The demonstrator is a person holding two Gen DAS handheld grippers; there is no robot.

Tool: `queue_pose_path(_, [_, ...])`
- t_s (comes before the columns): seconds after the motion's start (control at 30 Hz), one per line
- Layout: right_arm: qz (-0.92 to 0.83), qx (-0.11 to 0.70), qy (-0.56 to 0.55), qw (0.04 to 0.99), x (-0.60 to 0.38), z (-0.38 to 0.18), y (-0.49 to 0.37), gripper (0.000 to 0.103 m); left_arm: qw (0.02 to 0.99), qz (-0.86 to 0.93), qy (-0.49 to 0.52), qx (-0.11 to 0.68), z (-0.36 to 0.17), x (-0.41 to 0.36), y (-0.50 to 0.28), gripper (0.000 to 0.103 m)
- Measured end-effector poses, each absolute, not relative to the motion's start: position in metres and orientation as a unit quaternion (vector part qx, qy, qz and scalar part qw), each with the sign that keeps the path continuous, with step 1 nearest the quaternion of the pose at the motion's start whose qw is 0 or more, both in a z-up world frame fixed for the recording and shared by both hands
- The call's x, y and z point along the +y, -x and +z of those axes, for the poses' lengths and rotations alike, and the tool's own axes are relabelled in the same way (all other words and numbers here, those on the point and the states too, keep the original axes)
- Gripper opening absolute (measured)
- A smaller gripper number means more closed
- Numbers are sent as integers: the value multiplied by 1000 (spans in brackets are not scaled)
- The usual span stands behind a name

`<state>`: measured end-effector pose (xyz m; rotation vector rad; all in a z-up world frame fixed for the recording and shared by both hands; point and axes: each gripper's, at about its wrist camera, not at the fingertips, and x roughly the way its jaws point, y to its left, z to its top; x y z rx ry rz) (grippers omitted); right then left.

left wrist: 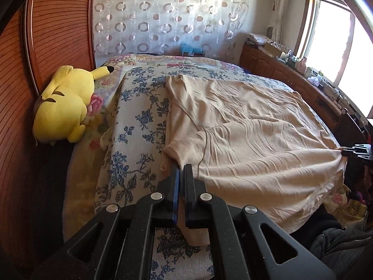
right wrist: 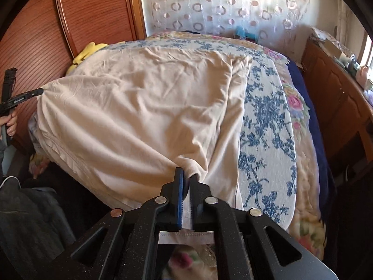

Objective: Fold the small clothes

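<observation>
Cloth fills both views — a beige garment (left wrist: 244,126) spread wrinkled across a bed, lying on a white cover printed with blue flowers (left wrist: 139,121). The left gripper (left wrist: 182,166) has its jaws drawn narrow on the garment's near corner, fabric pinched between the pads; in the right wrist view its tip shows at the cloth's far left corner. The right gripper (right wrist: 186,175) likewise has its jaws close together on a bunched fold at the garment's near edge, with the stitched hem passing beneath its fingers. A hand (right wrist: 10,122) shows at the left edge of the right wrist view, holding the other tool's handle. A yellow plush toy (left wrist: 63,107) lies at the bed's left side, against a ribbed wooden panel (left wrist: 58,30). Behind the bed hangs a sheer curtain with ring patterns (left wrist: 163,16); a wooden cabinet (left wrist: 291,79) with small clutter stands below a bright window (left wrist: 333,44). No readable writing or brand mark shows anywhere — a small label on the left gripper is too blurred to read.
</observation>
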<state>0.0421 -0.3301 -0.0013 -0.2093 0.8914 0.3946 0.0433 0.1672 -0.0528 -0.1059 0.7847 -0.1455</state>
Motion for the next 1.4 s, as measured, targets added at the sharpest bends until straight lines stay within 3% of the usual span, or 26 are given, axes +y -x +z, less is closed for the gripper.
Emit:
queue_pose_path(0.07, [188, 422, 105, 881, -329, 1, -41, 14, 922, -69, 49, 377, -50, 168, -39, 19])
queue_pose_path(0.13, [185, 414, 108, 884, -329, 6, -41, 21, 925, -68, 50, 371, -49, 169, -36, 45])
queue_pose_path(0.17, [184, 408, 109, 888, -321, 7, -29, 27, 925, -70, 53, 369, -49, 169, -35, 47])
queue_pose_path(0.23, [184, 396, 108, 893, -315, 11, -19, 30, 923, -70, 58, 375, -52, 169, -36, 64])
queue_pose_path(0.27, [184, 388, 107, 897, -314, 13, -17, 36, 922, -67, 58, 376, -53, 169, -35, 66])
queue_pose_path(0.67, [211, 336, 96, 913, -279, 10, -23, 59, 912, -44, 64, 403, -79, 163, -39, 66])
queue_pose_path(1.33, [202, 379, 93, 898, -212, -55, -68, 59, 918, -36, 48, 391, -86, 152, -35, 66])
queue_pose_path(1.4, [199, 375, 97, 900, -210, -56, -69, 59, 920, -37, 43, 388, -87, 150, -34, 59])
